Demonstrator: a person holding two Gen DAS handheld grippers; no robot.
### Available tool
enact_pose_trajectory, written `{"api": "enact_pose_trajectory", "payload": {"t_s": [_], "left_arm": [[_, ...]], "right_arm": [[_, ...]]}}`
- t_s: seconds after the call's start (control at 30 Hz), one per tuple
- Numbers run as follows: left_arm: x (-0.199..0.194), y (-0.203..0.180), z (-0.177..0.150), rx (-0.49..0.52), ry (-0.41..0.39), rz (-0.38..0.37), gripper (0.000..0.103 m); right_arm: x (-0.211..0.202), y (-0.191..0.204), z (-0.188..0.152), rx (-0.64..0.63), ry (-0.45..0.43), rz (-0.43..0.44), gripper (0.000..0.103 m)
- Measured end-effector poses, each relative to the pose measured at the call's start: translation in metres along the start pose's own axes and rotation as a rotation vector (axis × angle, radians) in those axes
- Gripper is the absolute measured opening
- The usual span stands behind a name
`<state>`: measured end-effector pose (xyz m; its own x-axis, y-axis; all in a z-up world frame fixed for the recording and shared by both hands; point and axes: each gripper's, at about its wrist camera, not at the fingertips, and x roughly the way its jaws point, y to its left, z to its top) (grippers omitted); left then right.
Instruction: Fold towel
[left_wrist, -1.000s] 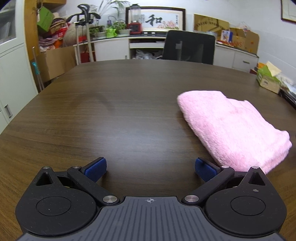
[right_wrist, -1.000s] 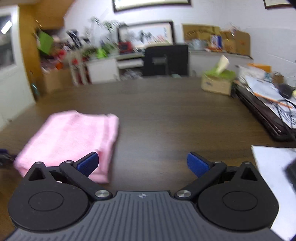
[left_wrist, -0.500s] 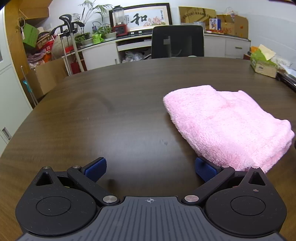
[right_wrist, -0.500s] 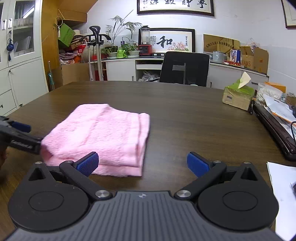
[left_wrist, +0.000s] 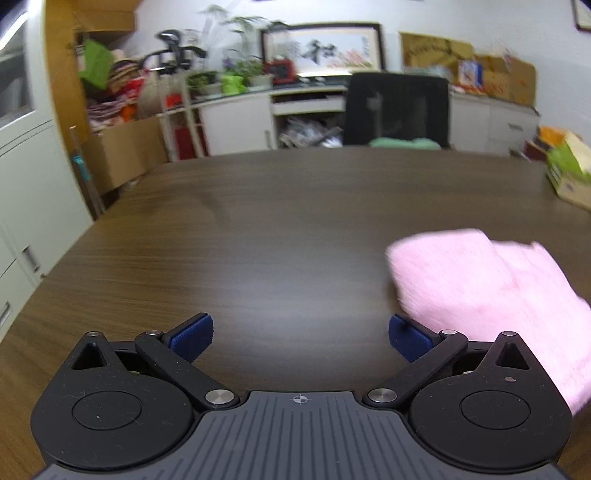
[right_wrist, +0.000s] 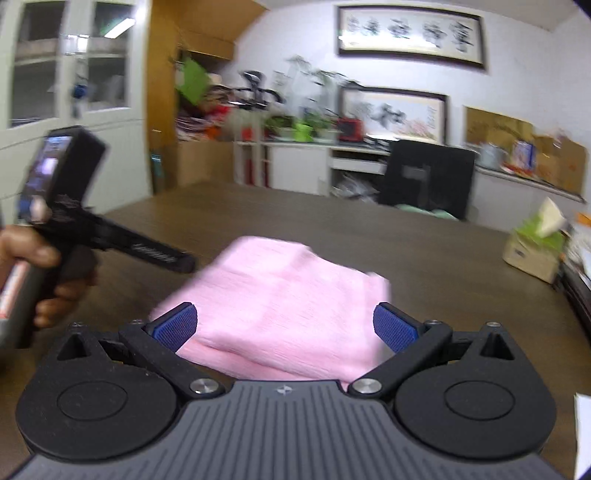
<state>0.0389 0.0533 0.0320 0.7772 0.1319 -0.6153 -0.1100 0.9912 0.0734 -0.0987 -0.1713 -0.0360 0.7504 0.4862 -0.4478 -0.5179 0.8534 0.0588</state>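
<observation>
Right hand-held gripper (right_wrist: 284, 326) lifted, both spread wide; folded pink towel (right_wrist: 288, 306) on dark wood table (left_wrist: 280, 221).

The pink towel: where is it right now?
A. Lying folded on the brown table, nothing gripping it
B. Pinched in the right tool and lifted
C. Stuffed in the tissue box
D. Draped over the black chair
A: the towel lies in folded layers on the table, and both the right tool and left tool are open and empty.

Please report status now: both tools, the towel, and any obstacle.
Left tool open, empty. Right tool open, empty. Pink towel folded on table. Nothing in the way.
</observation>
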Motion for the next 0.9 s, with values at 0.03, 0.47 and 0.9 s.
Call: {"api": "enact_pose_trajectory", "payload": {"t_s": [0.03, 0.47, 0.9], "left_arm": [[-0.002, 0.004, 0.000, -0.015, -0.003, -0.002, 0.103], [-0.030, 0.034, 0.002, -0.097, -0.072, -0.017, 0.103], [-0.018, 0.015, -0.014, -0.035, -0.007, -0.054, 0.103]], "right_arm": [[0.007, 0.004, 0.004, 0.020, 0.022, 0.019, 0.102], [0.103, -0.008, 0.026, 0.140, 0.246, -0.154, 0.103], [0.073, -0.037, 0.021, 0.216, 0.054, -0.066, 0.103]]}}
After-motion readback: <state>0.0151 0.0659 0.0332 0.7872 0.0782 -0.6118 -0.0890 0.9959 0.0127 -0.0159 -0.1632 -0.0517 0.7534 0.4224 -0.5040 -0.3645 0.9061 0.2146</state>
